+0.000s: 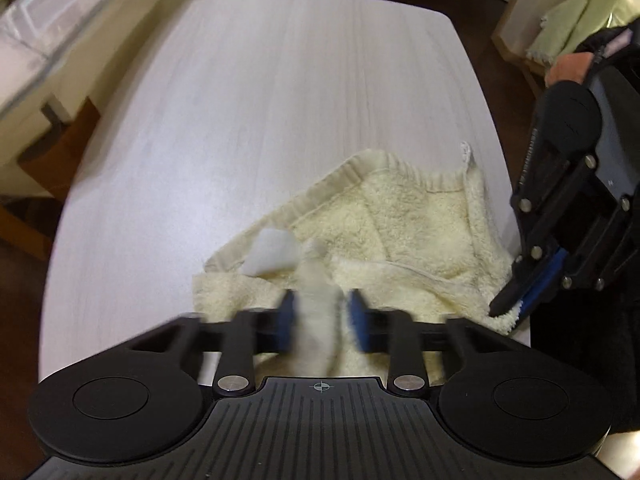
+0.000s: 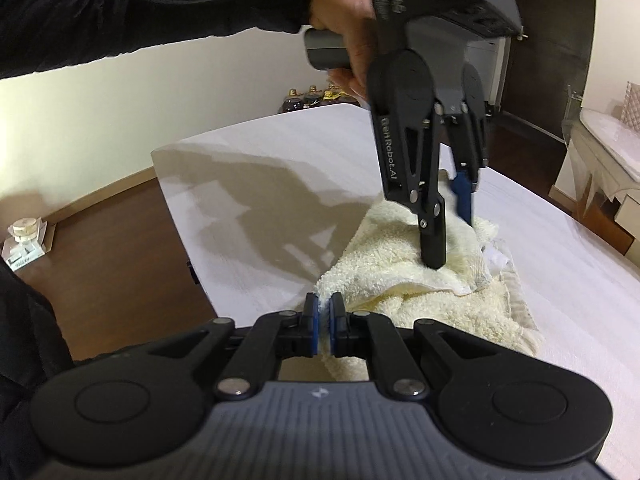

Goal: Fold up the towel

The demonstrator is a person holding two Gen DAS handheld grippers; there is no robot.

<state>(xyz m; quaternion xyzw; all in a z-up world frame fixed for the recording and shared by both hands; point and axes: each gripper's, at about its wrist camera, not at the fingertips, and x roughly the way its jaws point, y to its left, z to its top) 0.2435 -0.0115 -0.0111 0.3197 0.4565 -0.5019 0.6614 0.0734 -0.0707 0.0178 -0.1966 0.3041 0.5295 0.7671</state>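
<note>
A cream terry towel point(image 1: 408, 216) lies rumpled on the near right part of the white table point(image 1: 260, 100). My left gripper point(image 1: 320, 312) has a bunched fold of the towel between its blue pads, which stand a little apart and are blurred. From the right wrist view the left gripper point(image 2: 450, 240) points down into the towel point(image 2: 420, 292). My right gripper point(image 2: 325, 312) is shut on the towel's near edge. It also shows in the left wrist view point(image 1: 508, 308) at the towel's right corner.
The table's edge point(image 2: 176, 216) drops to a brown wooden floor. A chair point(image 1: 52, 152) stands at the table's left. Shelves with folded cloths point(image 1: 568, 28) stand at the back right. A small box point(image 2: 24, 244) sits on the floor.
</note>
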